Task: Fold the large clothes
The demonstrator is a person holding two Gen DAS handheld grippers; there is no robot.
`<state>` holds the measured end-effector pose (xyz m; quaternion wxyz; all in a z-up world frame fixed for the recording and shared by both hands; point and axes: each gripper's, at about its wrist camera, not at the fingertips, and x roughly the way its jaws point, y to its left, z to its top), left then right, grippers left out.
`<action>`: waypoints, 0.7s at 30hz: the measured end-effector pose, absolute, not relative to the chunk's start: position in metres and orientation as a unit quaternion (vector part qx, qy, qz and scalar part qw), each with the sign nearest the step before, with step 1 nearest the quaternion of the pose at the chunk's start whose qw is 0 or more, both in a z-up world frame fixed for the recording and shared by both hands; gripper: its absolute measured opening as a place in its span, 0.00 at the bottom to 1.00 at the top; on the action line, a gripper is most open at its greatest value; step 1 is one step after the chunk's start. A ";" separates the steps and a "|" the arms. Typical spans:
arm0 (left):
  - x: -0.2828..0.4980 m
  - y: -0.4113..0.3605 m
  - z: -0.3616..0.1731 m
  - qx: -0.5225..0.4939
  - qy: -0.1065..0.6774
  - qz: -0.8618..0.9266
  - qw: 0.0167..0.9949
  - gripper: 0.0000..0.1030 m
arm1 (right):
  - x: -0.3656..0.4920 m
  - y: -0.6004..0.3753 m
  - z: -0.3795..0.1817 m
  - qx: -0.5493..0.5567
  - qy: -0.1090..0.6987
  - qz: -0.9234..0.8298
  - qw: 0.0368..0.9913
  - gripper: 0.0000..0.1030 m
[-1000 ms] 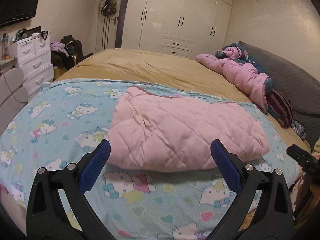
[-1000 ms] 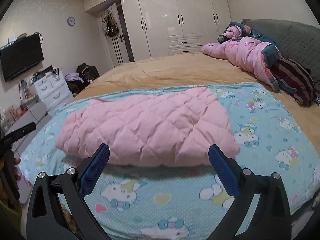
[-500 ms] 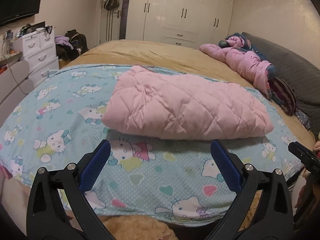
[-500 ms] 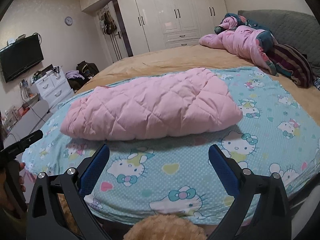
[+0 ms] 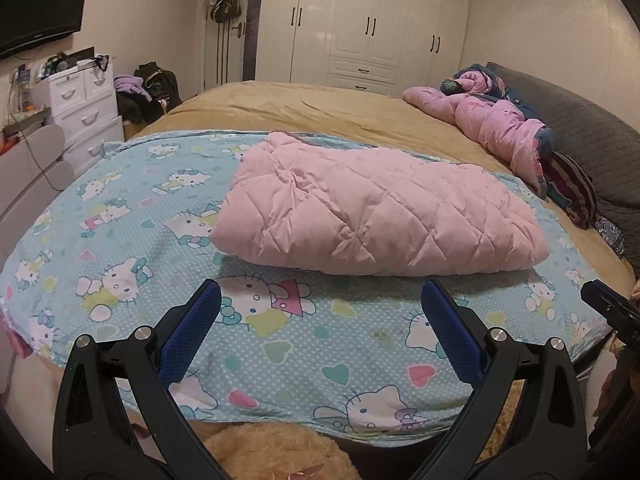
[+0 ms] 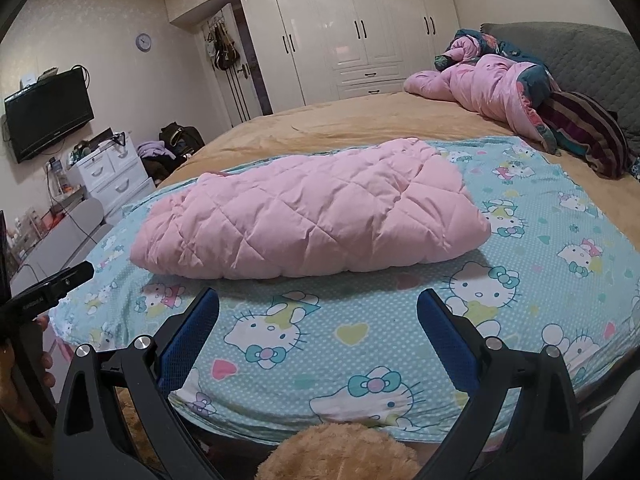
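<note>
**Both grippers clear of a folded pink quilted coat**

The left gripper (image 5: 320, 326) has its jaws spread wide with nothing between them, and the right gripper (image 6: 318, 326) is the same. Just ahead of both jaw pairs, not touching them, lies the pink quilted coat (image 5: 376, 216), a compact folded bundle across the cartoon-cat sheet (image 5: 120, 248).

The fold looks finished or nearly so. If another fold is wanted, each gripper should pinch the near hem at one end and lift both ends evenly; the padded fabric will likely spring open unless pressed flat.

Below the jaws, at the bed's near edge, sits a tan plush toy (image 6: 340, 452), which could snag a low approach. Far beyond the coat, a crumpled pink quilt (image 6: 492, 88) lies against the grey headboard (image 6: 580, 52). Left of the jaws stands a white drawer unit (image 5: 84, 108).
</note>
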<state>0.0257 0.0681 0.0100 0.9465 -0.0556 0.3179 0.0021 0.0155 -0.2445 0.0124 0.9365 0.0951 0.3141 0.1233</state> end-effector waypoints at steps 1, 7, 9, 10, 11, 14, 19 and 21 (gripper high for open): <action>0.026 0.068 0.010 -0.056 0.319 0.002 0.946 0.91 | 0.015 -0.244 0.012 0.096 0.314 0.124 0.936 0.96; 0.026 0.068 0.011 -0.054 0.319 0.002 0.946 0.91 | 0.016 -0.241 0.011 0.094 0.320 0.128 0.934 0.96; 0.025 0.068 0.012 -0.055 0.319 0.001 0.946 0.91 | 0.017 -0.240 0.010 0.094 0.322 0.129 0.933 0.96; 0.026 0.067 0.012 -0.054 0.320 0.002 0.946 0.91 | 0.017 -0.240 0.009 0.094 0.322 0.130 0.933 0.96; 0.025 0.067 0.012 -0.054 0.320 0.002 0.946 0.91 | 0.017 -0.240 0.009 0.094 0.322 0.130 0.933 0.96; 0.026 0.068 0.013 -0.050 0.322 0.001 0.945 0.91 | 0.017 -0.239 0.008 0.094 0.324 0.130 0.932 0.96; 0.026 0.068 0.013 -0.051 0.323 0.000 0.945 0.91 | 0.017 -0.239 0.008 0.094 0.325 0.131 0.932 0.96; 0.027 0.067 0.013 -0.052 0.323 -0.001 0.945 0.91 | 0.017 -0.239 0.008 0.094 0.324 0.130 0.932 0.96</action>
